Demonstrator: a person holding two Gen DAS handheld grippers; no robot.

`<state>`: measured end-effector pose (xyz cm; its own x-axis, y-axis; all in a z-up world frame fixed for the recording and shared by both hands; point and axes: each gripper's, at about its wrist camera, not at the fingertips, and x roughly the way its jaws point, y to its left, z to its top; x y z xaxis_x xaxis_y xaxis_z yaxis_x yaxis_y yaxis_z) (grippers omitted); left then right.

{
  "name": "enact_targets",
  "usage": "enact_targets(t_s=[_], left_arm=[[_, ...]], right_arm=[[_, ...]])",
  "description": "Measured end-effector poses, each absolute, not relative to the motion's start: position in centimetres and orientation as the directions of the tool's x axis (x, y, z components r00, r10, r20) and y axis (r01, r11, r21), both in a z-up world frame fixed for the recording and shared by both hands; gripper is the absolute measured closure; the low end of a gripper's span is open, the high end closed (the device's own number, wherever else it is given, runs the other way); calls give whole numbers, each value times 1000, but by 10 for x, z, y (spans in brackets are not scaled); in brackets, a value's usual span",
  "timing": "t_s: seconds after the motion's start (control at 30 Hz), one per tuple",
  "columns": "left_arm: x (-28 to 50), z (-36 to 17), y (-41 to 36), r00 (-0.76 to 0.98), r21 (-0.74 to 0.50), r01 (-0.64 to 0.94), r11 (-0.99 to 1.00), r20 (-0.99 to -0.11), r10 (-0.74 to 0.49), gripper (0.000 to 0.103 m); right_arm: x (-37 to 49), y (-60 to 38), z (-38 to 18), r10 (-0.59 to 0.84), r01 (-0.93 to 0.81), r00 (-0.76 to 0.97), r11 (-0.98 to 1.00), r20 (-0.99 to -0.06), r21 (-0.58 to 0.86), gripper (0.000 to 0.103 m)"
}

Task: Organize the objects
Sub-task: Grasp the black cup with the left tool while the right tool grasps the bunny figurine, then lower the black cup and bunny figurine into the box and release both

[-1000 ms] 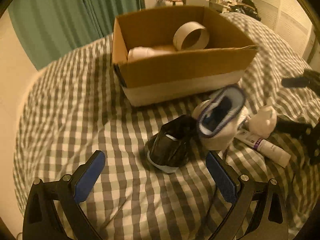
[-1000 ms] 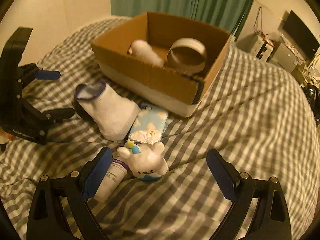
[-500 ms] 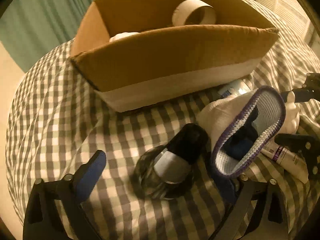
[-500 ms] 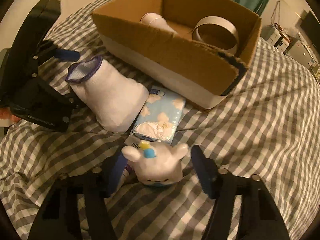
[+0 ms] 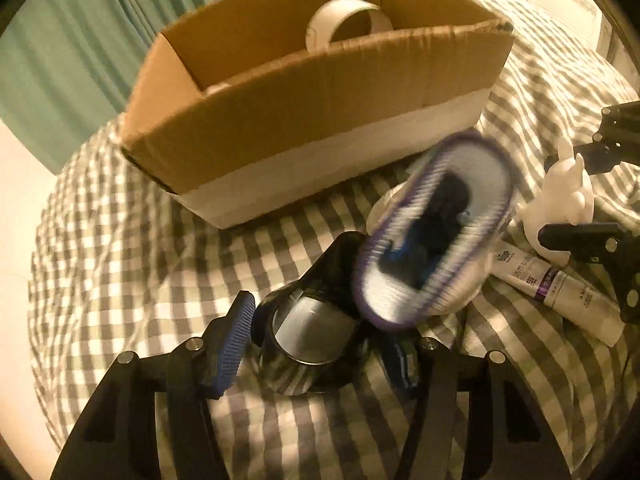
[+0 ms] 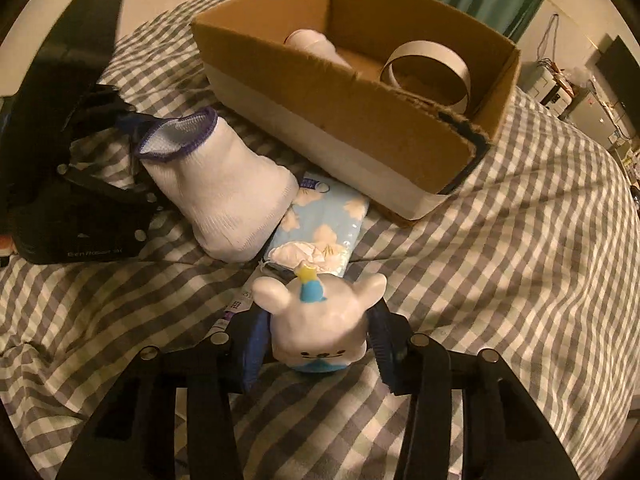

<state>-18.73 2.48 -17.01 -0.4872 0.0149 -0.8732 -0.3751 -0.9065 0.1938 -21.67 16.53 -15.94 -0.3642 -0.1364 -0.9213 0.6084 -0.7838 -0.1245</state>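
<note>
A cardboard box (image 5: pixel 320 92) stands on the checked bedspread and holds a tape ring (image 5: pixel 348 20) and a white roll (image 6: pixel 308 40). My left gripper (image 5: pixel 316 344) has closed around a shiny black object (image 5: pixel 312 328) lying on the bed. A white sock with a purple cuff (image 5: pixel 436 228) leans over it, blurred. My right gripper (image 6: pixel 316 336) is shut on a white bear figurine (image 6: pixel 320 320) with a blue and yellow hat. The sock (image 6: pixel 224 188) also shows in the right wrist view, beside the left gripper's black body.
A blue tissue pack (image 6: pixel 324 224) lies between the sock and the box. A white tube with a purple band (image 5: pixel 556 284) lies under the figurine (image 5: pixel 568 196). Green curtains hang behind. Cluttered furniture stands at the far right (image 6: pixel 580 92).
Both grippers moved forward and closed. The left one closed around the black object; the right one closed on the bear figurine. The sock tipped toward the left camera.
</note>
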Motion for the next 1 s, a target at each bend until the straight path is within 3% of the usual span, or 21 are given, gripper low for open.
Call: enact_targets(t_s=[0.23,1.0], left_arm=[[-157,-141,14,-510,173,-338,-925,-859,26,43],[-113,-21,-62,-617,54,-225,-973,-780,100,43]], right_arm=[[-203,173,-134,-181,595,-391,-798,-902,-98,58],[-125,158,-13,-239,592,-581,-780,-778,-202,58]])
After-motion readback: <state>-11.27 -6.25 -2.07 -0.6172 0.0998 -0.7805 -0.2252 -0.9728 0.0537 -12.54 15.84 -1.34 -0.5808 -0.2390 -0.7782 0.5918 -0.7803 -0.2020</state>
